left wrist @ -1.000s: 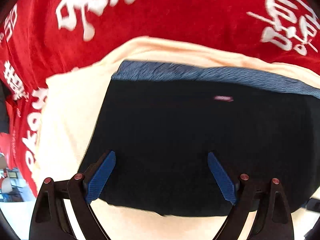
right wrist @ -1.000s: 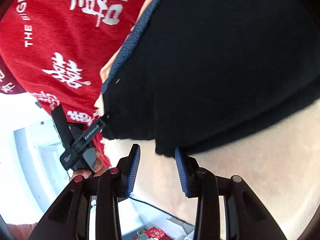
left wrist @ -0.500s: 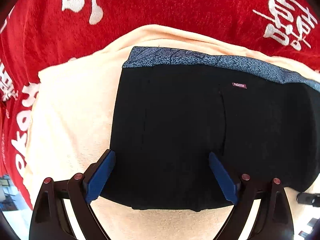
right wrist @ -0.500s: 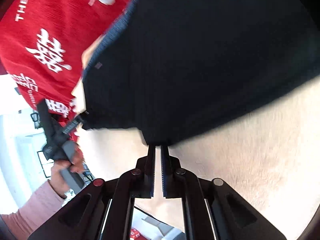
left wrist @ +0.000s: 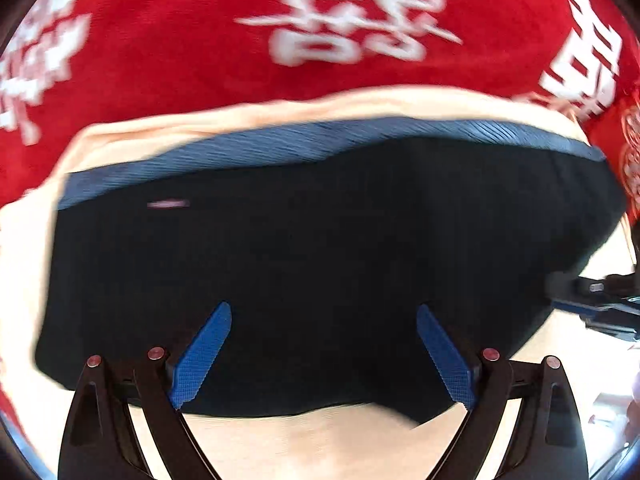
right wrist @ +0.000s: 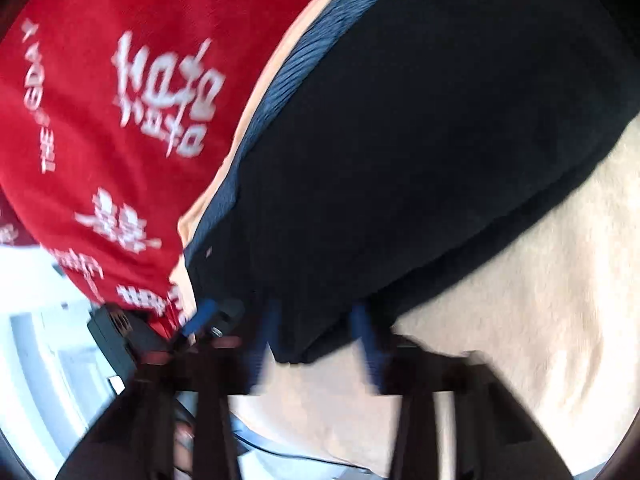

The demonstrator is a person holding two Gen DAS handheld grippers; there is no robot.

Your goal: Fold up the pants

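Folded black pants (left wrist: 320, 264) with a blue-grey waistband (left wrist: 304, 144) lie on a cream cloth (left wrist: 320, 440). My left gripper (left wrist: 324, 340) is open, its blue pads over the near part of the pants. In the right wrist view the same pants (right wrist: 420, 140) fill the upper right. My right gripper (right wrist: 316, 336) is blurred by motion and open, its blue pads on either side of the pants' near corner. The right gripper also shows at the right edge of the left wrist view (left wrist: 600, 300).
A red cloth with white characters (left wrist: 200, 40) covers the surface beyond the cream cloth; it also shows at left in the right wrist view (right wrist: 100, 120). The cream cloth (right wrist: 520, 320) extends to the right there. A bright floor area (right wrist: 40, 340) lies past the table's edge.
My right gripper, shut on the pants' corner half a second ago, has opened. My left gripper has shifted right along the pants and stayed open.
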